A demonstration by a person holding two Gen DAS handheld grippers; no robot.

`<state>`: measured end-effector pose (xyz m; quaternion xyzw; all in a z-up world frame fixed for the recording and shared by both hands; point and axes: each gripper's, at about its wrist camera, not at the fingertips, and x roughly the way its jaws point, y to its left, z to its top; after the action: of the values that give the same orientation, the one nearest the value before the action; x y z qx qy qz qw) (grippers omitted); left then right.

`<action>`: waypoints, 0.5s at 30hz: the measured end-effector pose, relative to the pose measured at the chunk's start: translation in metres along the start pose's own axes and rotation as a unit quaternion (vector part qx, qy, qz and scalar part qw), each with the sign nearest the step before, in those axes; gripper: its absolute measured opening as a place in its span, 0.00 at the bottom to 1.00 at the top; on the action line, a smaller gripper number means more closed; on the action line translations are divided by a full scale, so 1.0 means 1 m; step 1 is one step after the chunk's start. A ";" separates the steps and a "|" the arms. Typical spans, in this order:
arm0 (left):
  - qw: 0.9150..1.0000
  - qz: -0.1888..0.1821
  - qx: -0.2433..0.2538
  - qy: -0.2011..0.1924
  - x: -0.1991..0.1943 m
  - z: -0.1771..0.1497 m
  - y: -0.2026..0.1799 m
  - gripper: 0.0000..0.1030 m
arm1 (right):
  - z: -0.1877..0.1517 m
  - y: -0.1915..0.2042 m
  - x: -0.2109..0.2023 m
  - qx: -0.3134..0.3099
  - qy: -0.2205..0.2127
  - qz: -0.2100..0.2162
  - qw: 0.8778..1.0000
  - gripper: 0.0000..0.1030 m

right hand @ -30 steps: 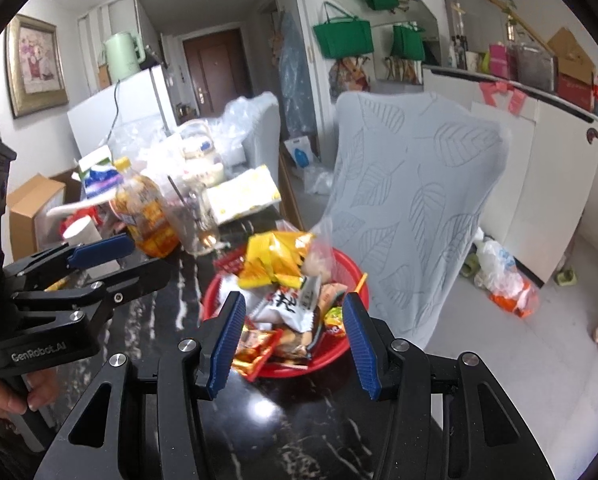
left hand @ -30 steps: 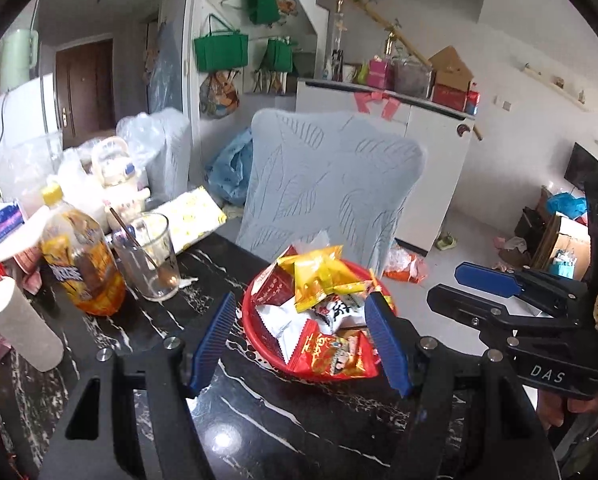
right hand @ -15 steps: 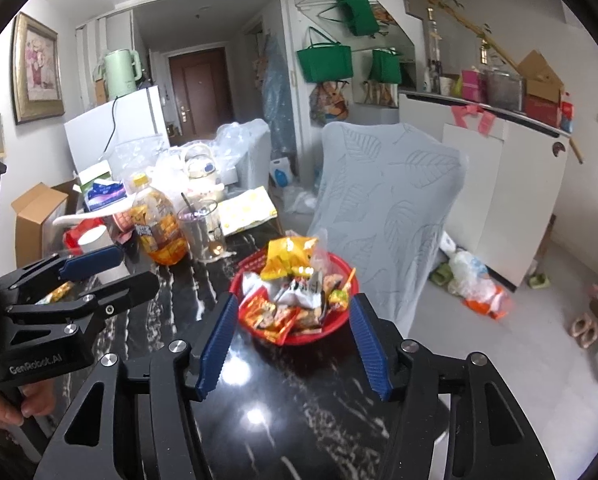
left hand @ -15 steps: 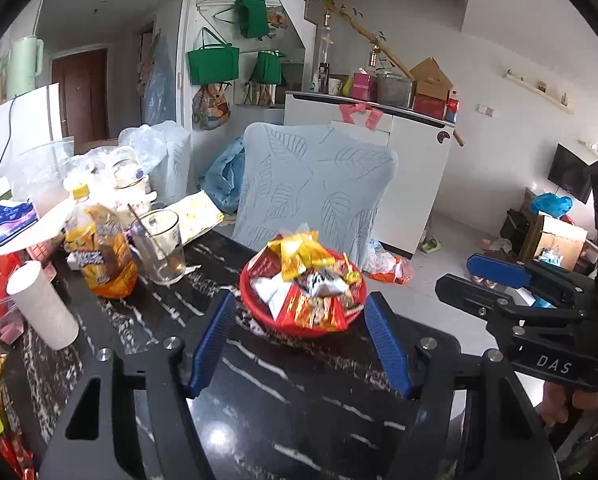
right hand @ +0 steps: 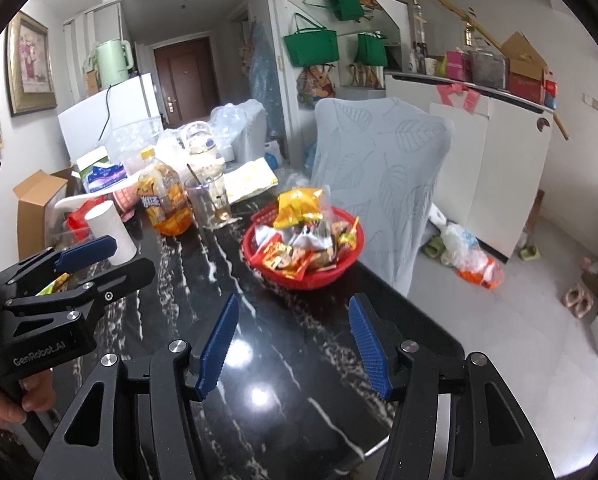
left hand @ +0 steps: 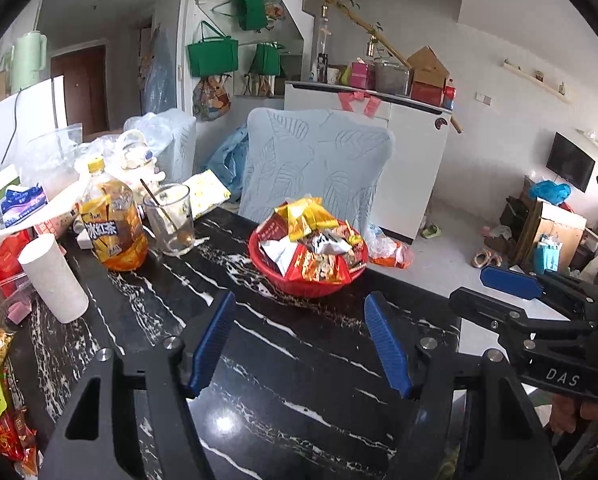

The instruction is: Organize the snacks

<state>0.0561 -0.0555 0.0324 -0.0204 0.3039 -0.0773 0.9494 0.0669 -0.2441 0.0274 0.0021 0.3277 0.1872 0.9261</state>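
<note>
A red basket (left hand: 299,285) heaped with snack packets (left hand: 305,216) stands on the black marble table (left hand: 299,392), near its far edge. It also shows in the right wrist view (right hand: 299,278) with its snack packets (right hand: 299,208). My left gripper (left hand: 301,322) is open and empty, held back from the basket above the table. My right gripper (right hand: 293,326) is open and empty, also short of the basket. Each gripper shows at the side of the other's view.
An iced tea bottle (left hand: 113,228), a glass with a spoon (left hand: 171,220) and a white paper cup (left hand: 55,280) stand left of the basket. More snack packets (left hand: 7,432) lie at the table's left edge. A covered chair (left hand: 319,168) stands behind the basket.
Both grippers have pulled back from the basket, which now looks smaller and farther away. Both stay open and empty.
</note>
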 end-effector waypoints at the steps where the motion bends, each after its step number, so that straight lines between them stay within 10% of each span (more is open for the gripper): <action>1: 1.000 0.001 0.000 0.000 0.000 0.000 0.000 0.64 | -0.002 0.001 -0.001 0.002 0.001 -0.002 1.000 0.56; 15: 1.000 -0.008 0.005 0.006 -0.001 -0.003 -0.007 0.64 | -0.015 -0.002 -0.011 0.021 -0.001 -0.029 0.999 0.56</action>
<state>0.0527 -0.0618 0.0313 -0.0173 0.3092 -0.0871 0.9468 0.0503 -0.2512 0.0222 0.0122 0.3305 0.1538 0.9311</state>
